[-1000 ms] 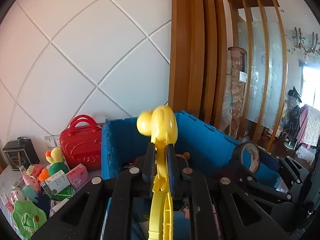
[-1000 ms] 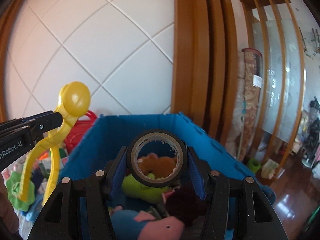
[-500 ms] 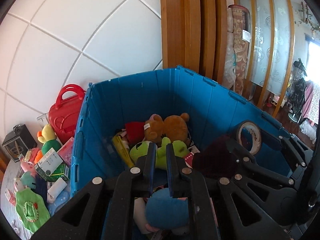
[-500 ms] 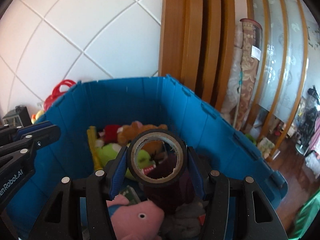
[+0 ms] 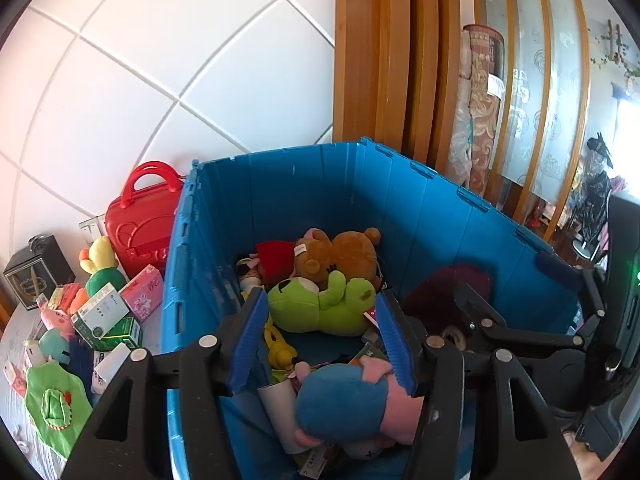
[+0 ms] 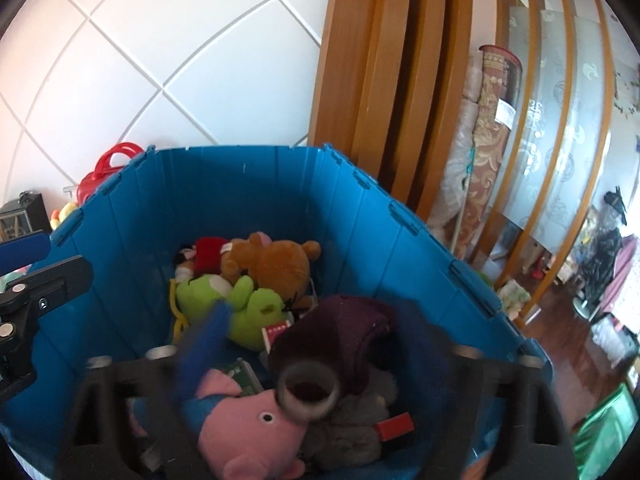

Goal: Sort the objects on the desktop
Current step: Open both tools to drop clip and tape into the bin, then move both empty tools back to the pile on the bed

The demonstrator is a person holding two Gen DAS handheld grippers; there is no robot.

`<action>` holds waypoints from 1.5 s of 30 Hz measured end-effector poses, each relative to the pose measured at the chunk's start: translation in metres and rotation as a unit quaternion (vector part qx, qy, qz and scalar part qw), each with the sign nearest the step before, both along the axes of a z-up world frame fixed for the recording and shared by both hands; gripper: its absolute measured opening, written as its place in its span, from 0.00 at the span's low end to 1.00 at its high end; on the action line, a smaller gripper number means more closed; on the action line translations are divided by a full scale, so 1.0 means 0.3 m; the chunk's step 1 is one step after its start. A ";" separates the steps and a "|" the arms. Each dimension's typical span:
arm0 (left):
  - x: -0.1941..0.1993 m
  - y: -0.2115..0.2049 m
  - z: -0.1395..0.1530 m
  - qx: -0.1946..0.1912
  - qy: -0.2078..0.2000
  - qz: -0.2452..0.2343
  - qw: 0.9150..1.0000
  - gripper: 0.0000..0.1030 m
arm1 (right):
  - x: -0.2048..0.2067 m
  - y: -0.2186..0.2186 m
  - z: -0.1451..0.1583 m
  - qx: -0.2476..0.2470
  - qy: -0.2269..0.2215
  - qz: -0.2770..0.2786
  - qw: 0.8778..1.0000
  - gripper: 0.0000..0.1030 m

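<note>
Roughly, by size:
Crate: tall blue plastic folding crate [image 5: 420, 216] standing against the white tiled wall, open on top, holding soft toys.
Case: glossy red plastic carry case [image 5: 138, 224] with a loop handle, just left of the crate.
Counter: pale counter [image 5: 16, 332] at far left, crowded with small boxes, a green felt pouch [image 5: 56, 404] and a cactus-shaped plush.
Plush toys: brown teddy bear [image 6: 276, 264] at the back of the crate, lime-green frog plush [image 6: 244, 308] touching it in front, pink pig plush in a blue top [image 6: 240, 408] nearest the cameras, dark maroon knitted piece [image 6: 344, 328] to the right.
Left tongs [image 5: 320, 332]: above the crate, blue pads apart and opening, nothing gripped between them.
Right tongs [image 6: 308, 344]: motion-blurred, opening wide, pads clear of the tape.
Tape roll: dark roll of tape [image 6: 308, 390], blurred, inside the crate over the pig plush and grey plush; whether it rests or falls, cannot tell.
Yellow toy: yellow plastic piece [image 5: 280, 348] on the crate floor, beside the frog.
</note>
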State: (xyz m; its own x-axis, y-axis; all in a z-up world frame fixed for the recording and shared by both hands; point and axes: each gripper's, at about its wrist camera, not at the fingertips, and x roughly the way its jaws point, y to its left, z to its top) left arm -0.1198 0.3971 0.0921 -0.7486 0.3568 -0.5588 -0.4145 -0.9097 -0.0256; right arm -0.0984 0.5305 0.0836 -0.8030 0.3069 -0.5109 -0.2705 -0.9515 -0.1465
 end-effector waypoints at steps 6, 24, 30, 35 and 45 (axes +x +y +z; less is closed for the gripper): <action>0.036 -0.071 0.017 0.011 0.015 0.010 1.000 0.56 | 0.032 -0.040 0.025 0.023 0.007 -0.006 1.000 1.00; 0.143 -0.435 0.060 0.066 0.067 0.041 0.995 0.69 | 0.155 -0.337 0.119 0.034 0.044 0.038 0.998 1.00; 0.155 -0.609 0.049 0.061 0.064 0.072 0.993 0.69 | 0.168 -0.502 0.147 0.030 0.062 0.076 0.995 1.00; 0.160 -0.780 0.009 0.049 0.054 0.117 0.990 0.69 | 0.160 -0.671 0.162 0.021 0.075 0.122 0.990 1.00; 0.156 -1.225 -0.147 0.010 0.011 0.245 0.969 0.69 | 0.036 -0.989 0.083 -0.019 0.032 0.217 0.976 1.00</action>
